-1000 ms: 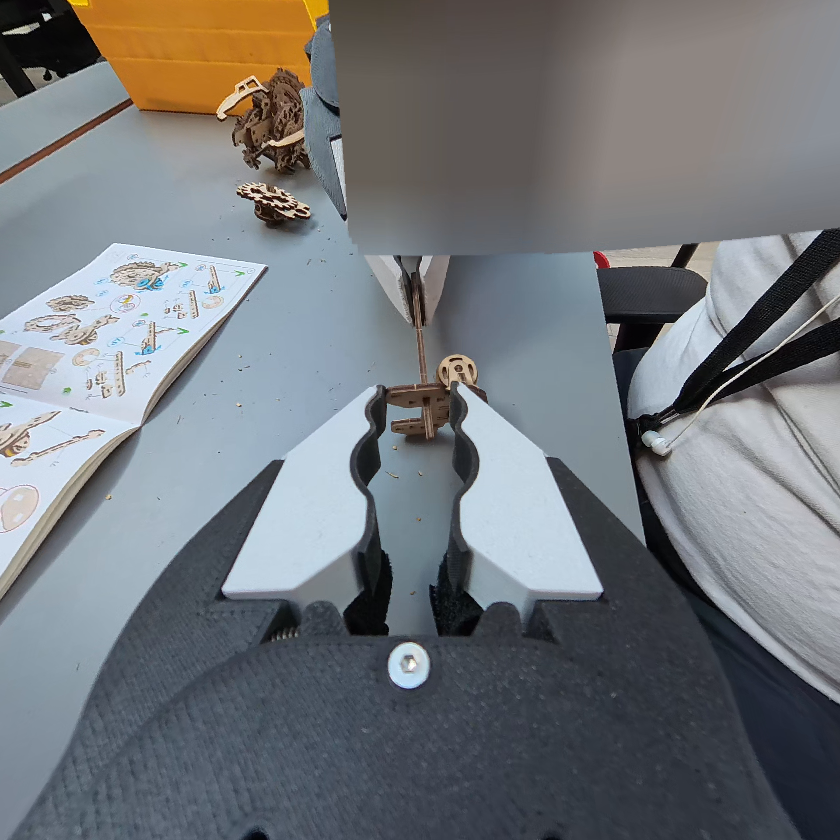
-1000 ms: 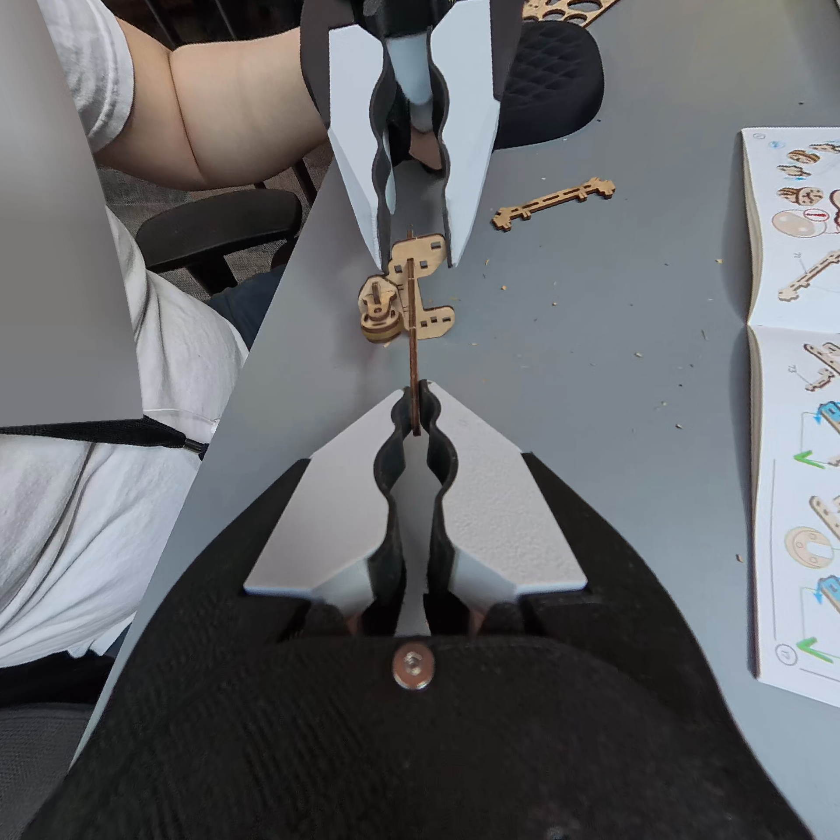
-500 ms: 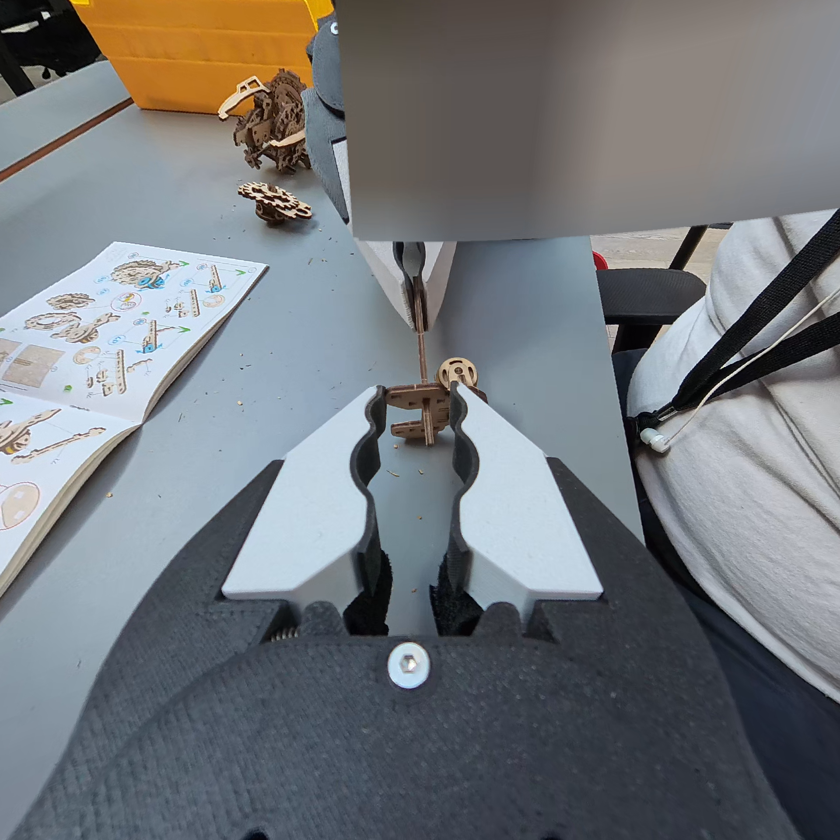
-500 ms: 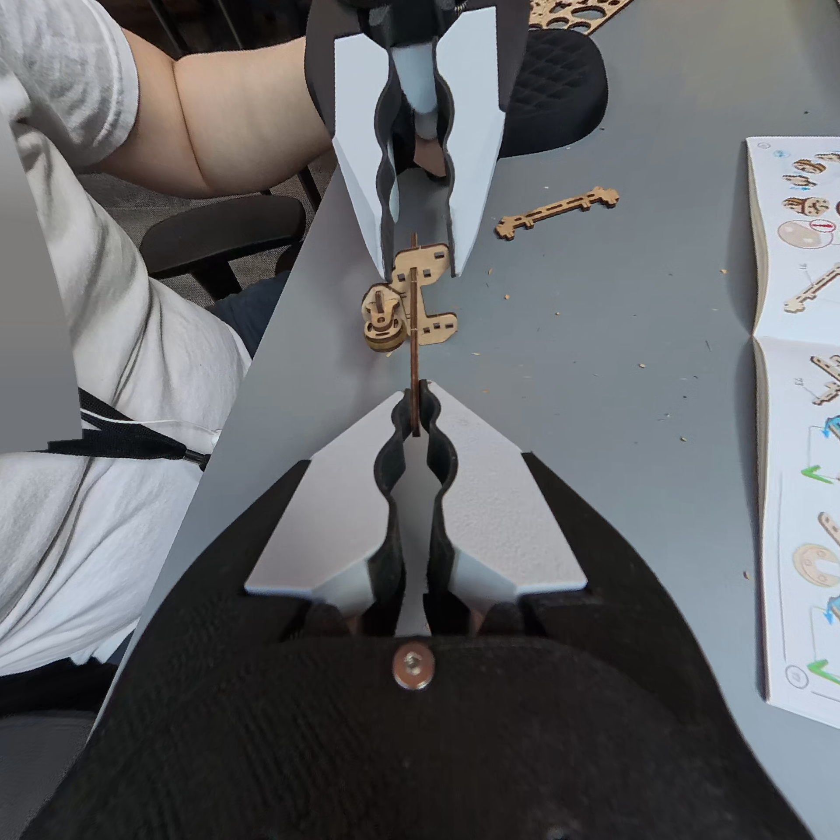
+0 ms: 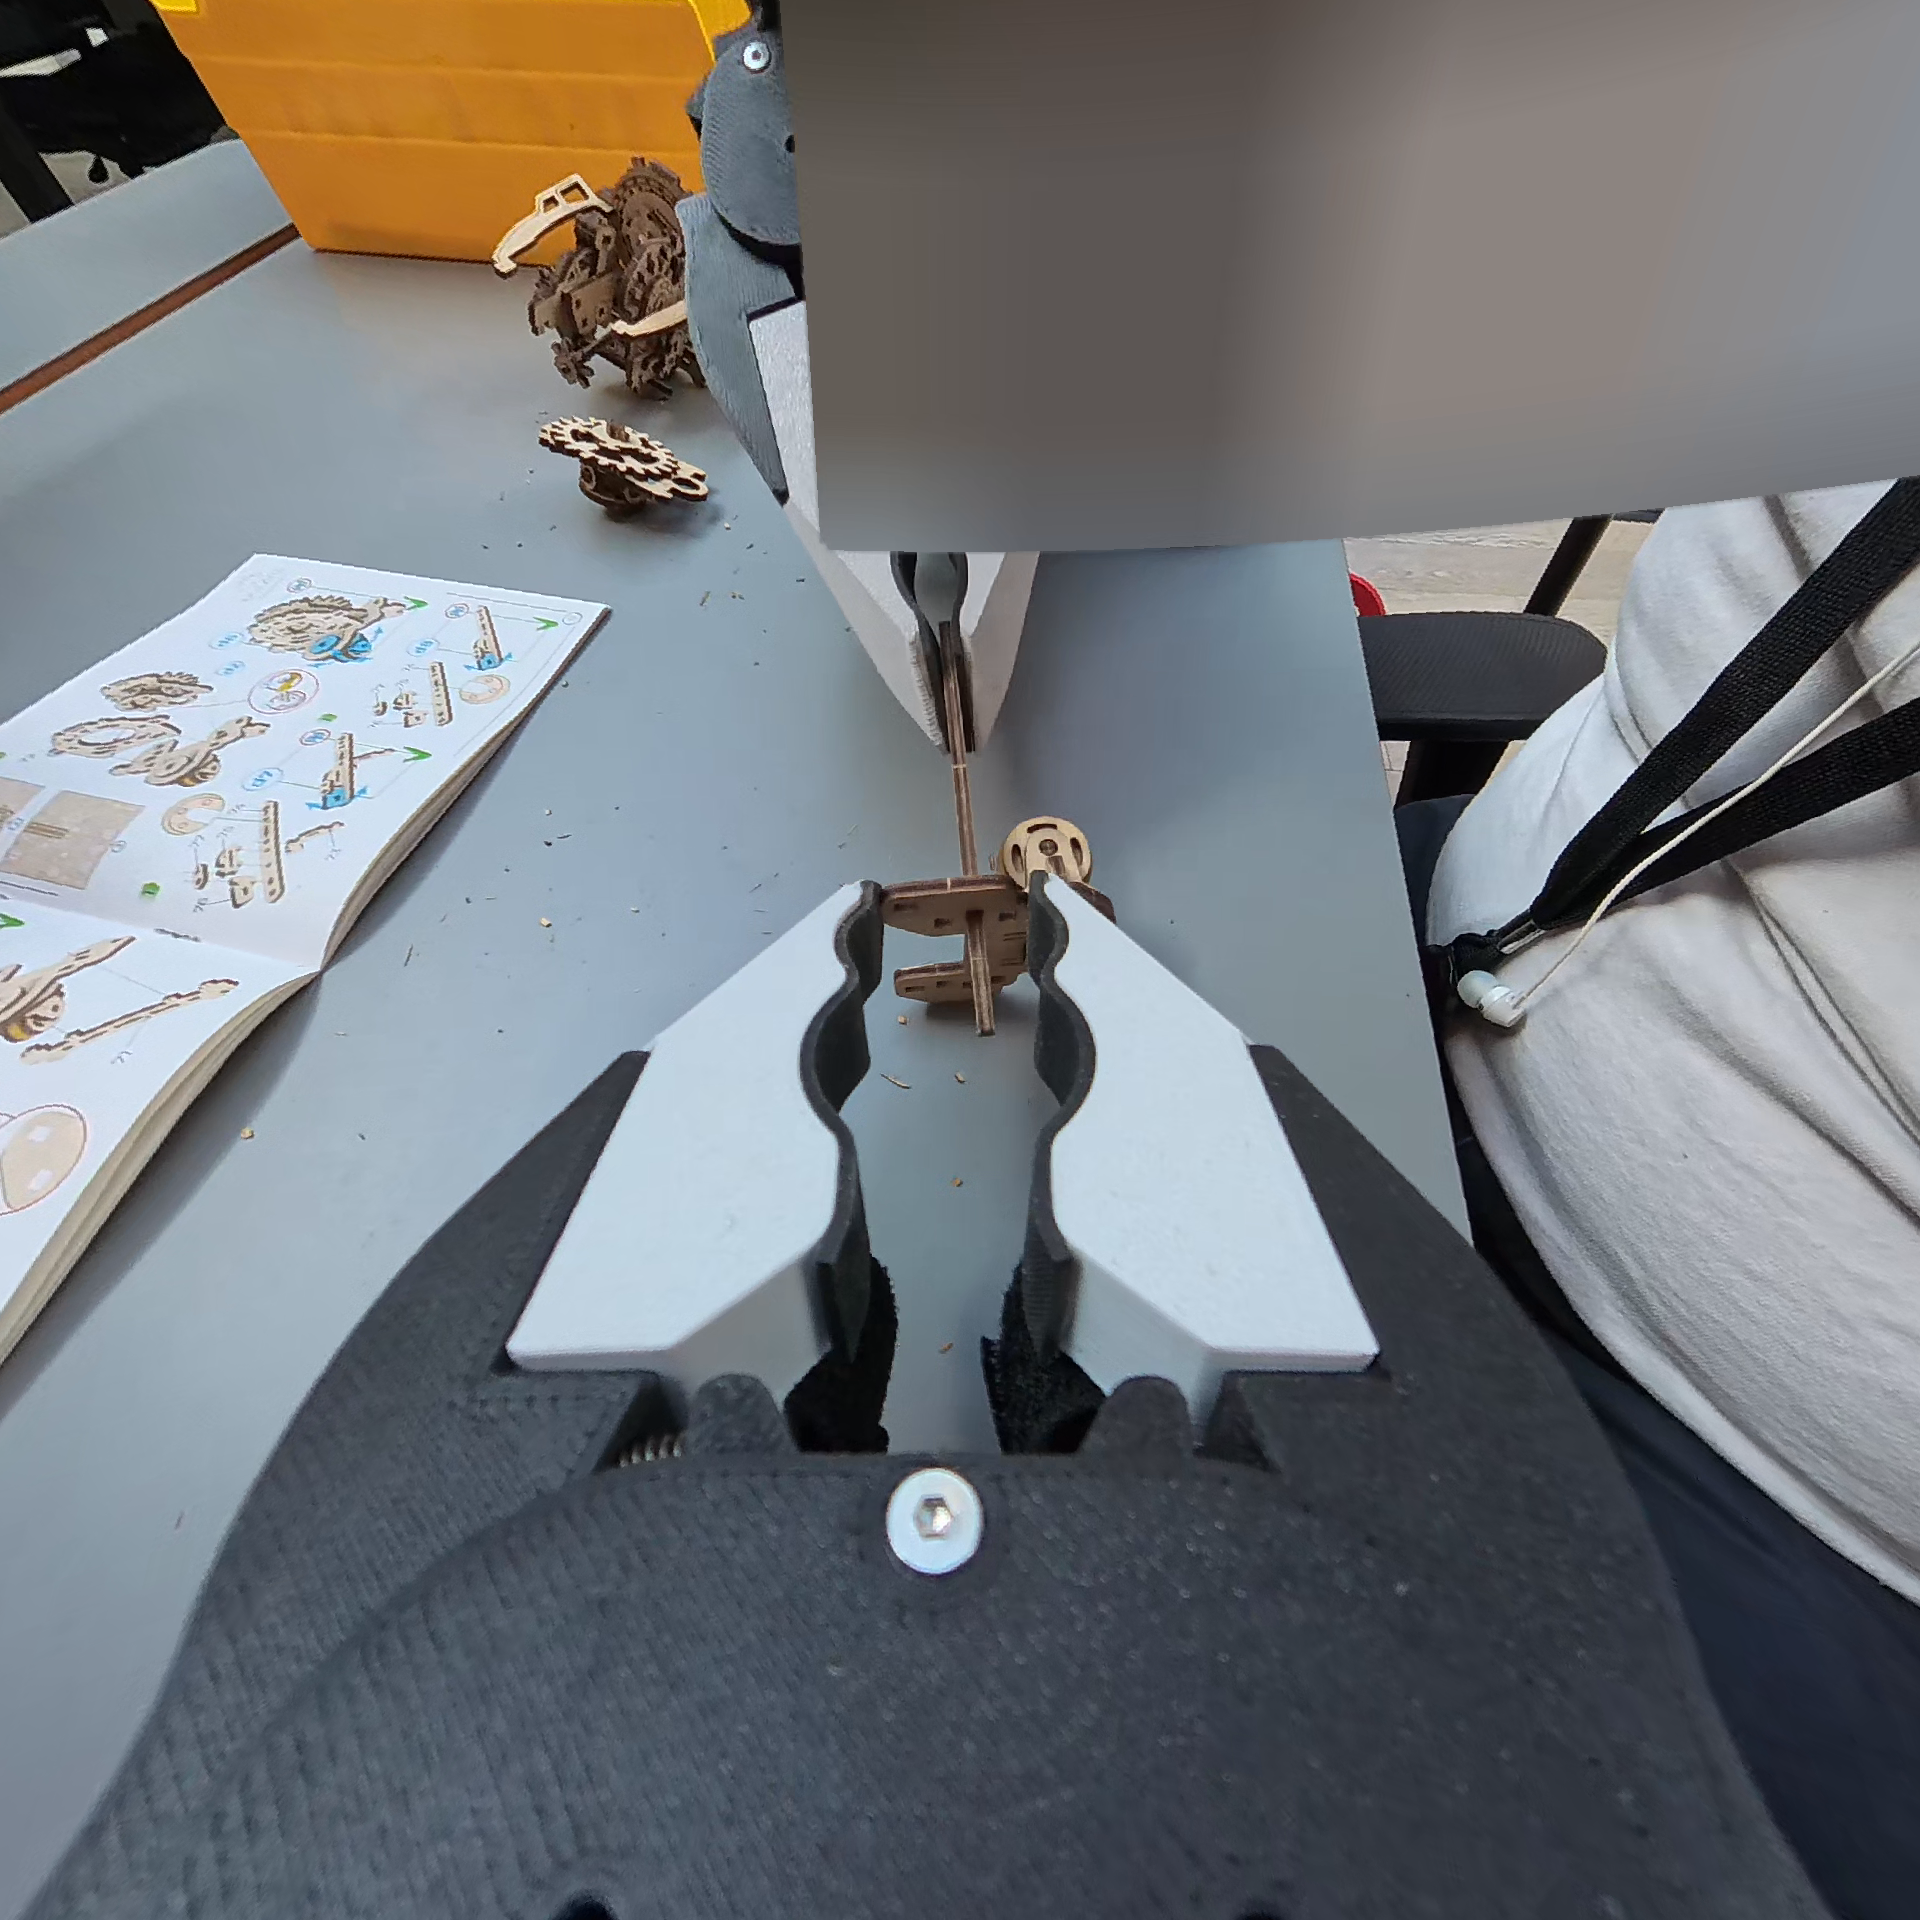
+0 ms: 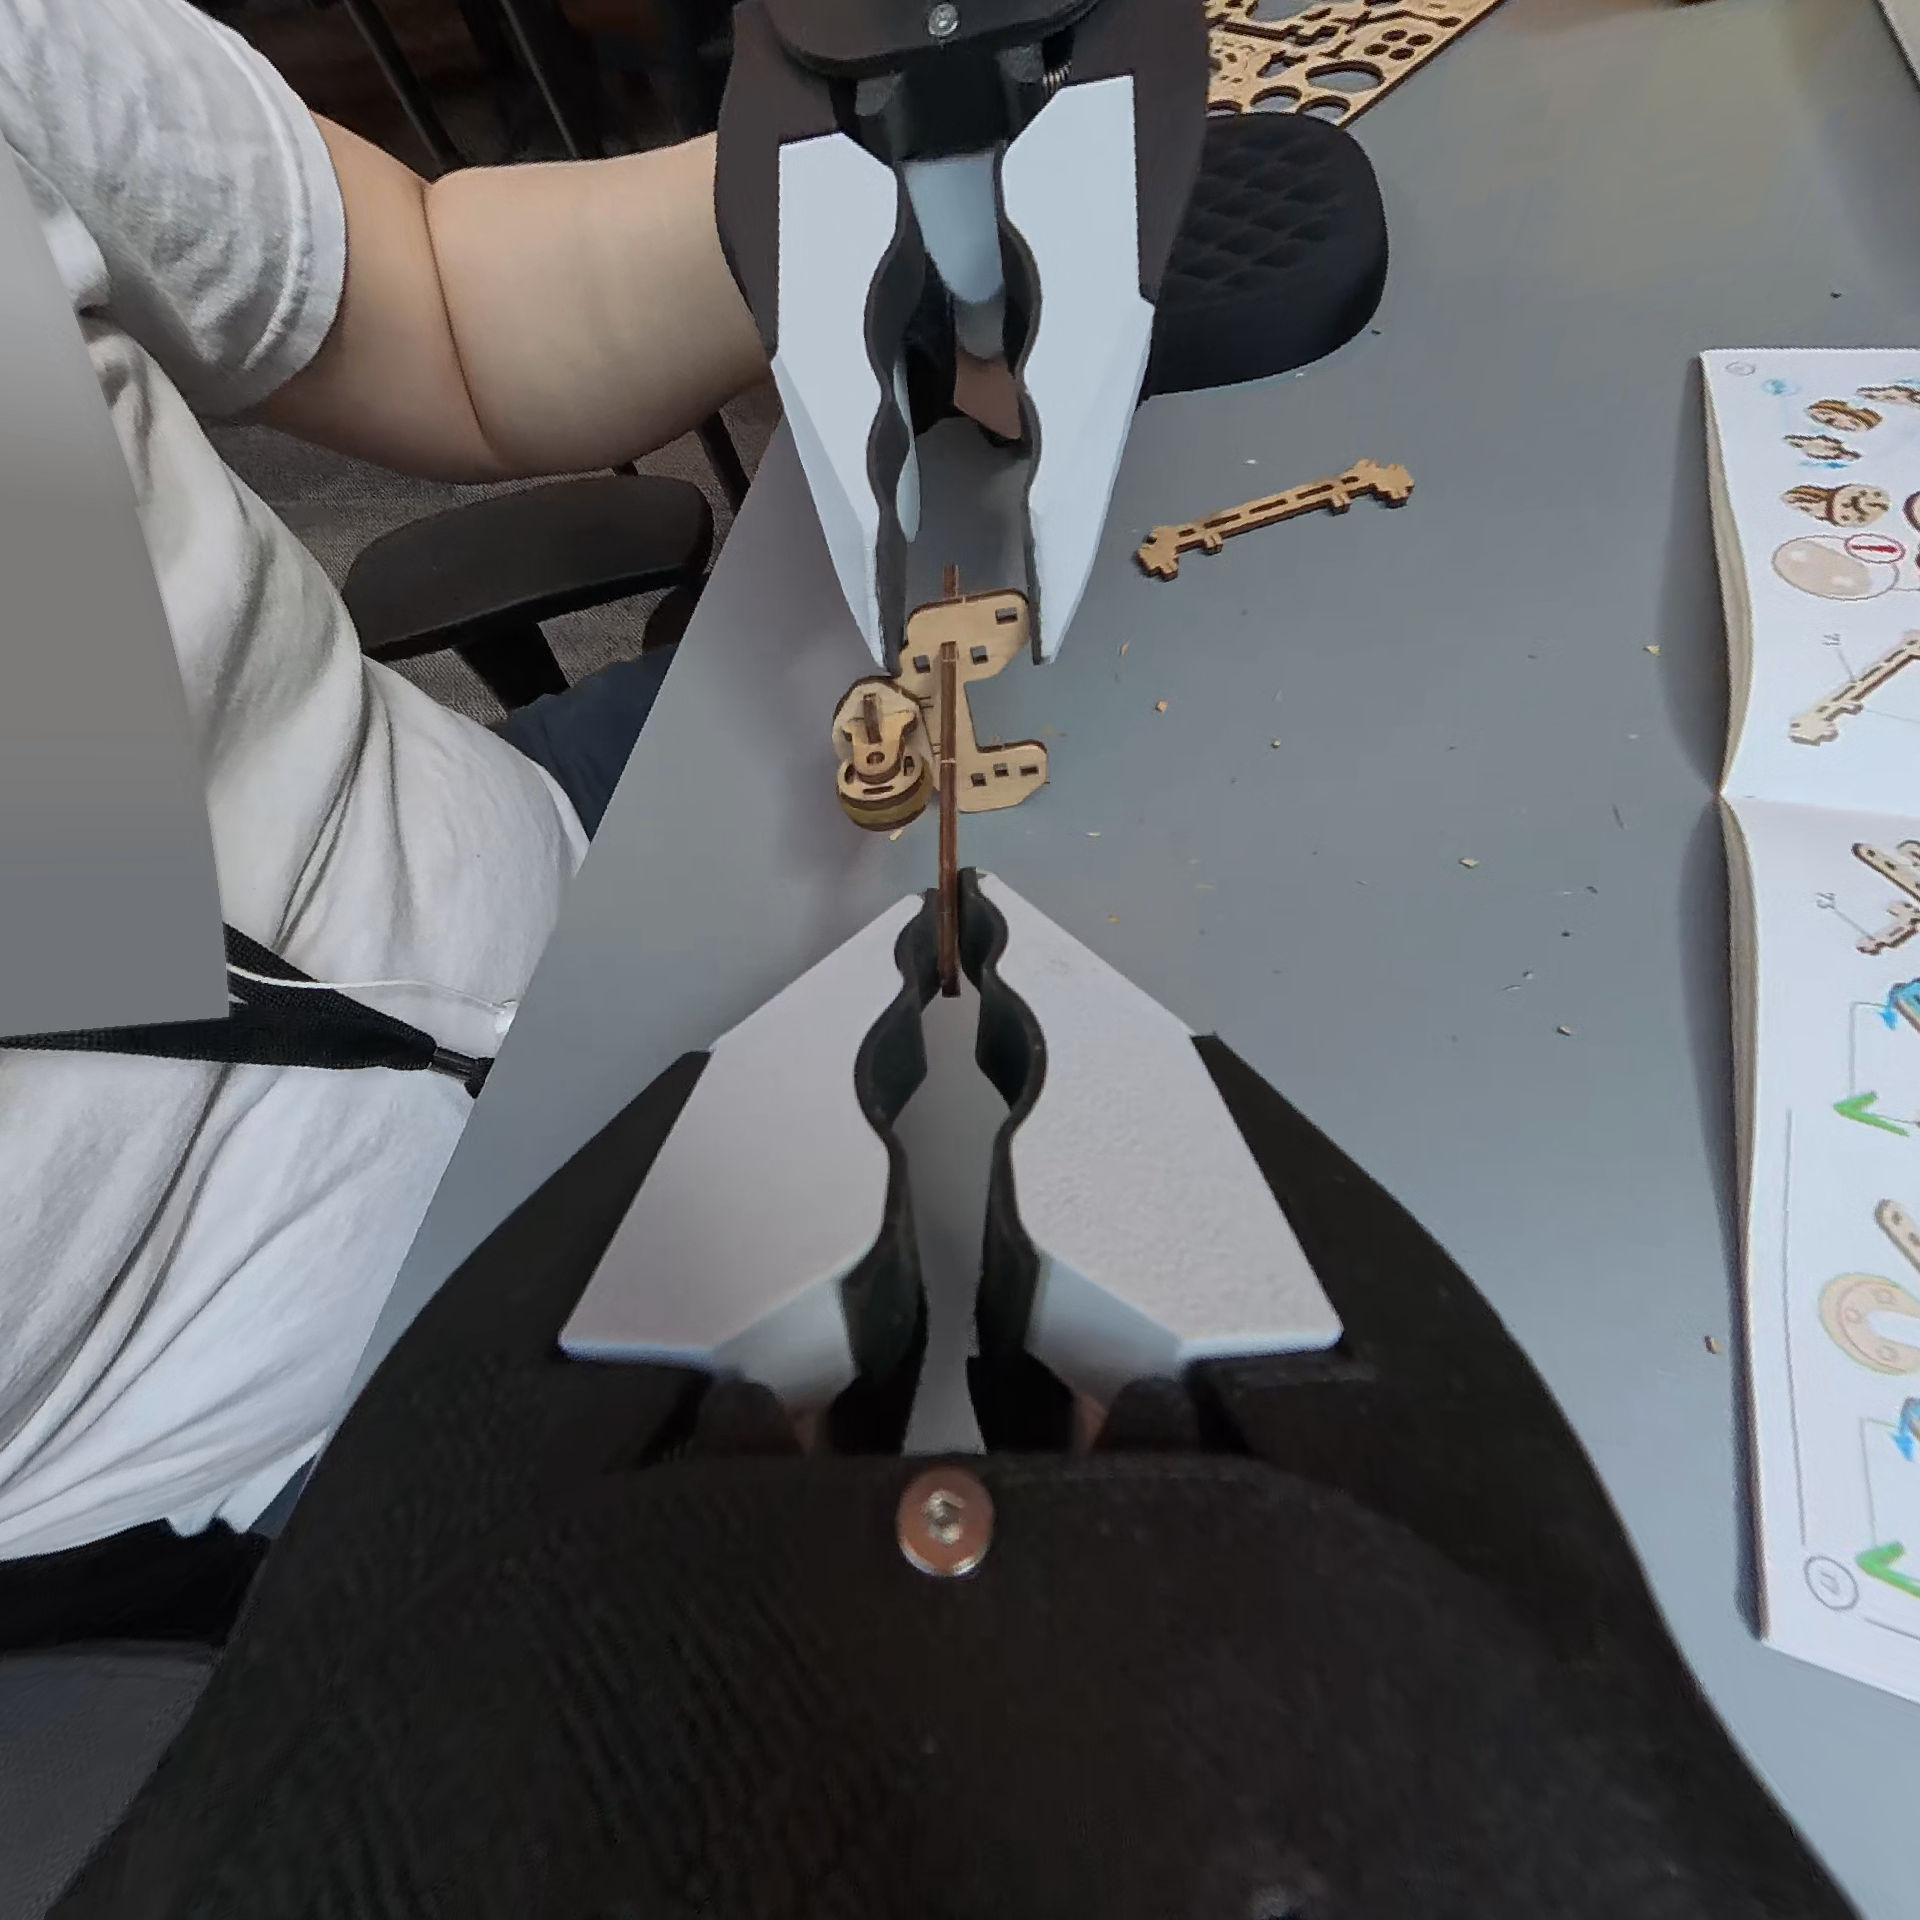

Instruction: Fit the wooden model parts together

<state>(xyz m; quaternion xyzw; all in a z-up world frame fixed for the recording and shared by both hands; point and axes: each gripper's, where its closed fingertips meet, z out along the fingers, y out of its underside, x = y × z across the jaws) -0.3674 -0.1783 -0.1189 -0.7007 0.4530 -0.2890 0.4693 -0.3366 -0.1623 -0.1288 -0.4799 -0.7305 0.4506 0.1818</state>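
A: Holding the flat wooden plate point(image 5: 951, 916) by its two side edges, the left gripper point(image 5: 948, 902) has its fingers part-way spread, the width of the plate between the tips.

B: And the right gripper point(image 6: 943, 902)?

A: Pressed together on a thin wooden strip point(image 6: 947, 790), pinched at the tips. In the right wrist view the strip runs toward twelve o'clock, straight through a slot in the plate, with a short end sticking out on the far side.

B: Where does the assembly sit?

A: Close to the edge of the grey table point(image 6: 1351, 831), between the two grippers, which face each other. A small round wooden wheel piece point(image 6: 878, 753) sits at the plate's nine o'clock in that view; whether it is joined to the plate or only touching it, I cannot tell.

B: Anything else on the table?

A: A notched wooden bar point(image 6: 1276, 514) lies at one o'clock of the plate, well apart. An open instruction booklet point(image 5: 239, 790) sits at nine o'clock in the left wrist view, its pages carrying printed diagrams, green arrows and small numbers. Beyond it, a wooden gear piece point(image 5: 623, 473) and a larger gear assembly point(image 5: 613, 286) stand near a yellow box point(image 5: 447, 114). Wood crumbs dot the surface.

B: Brand marks?

A: None legible.
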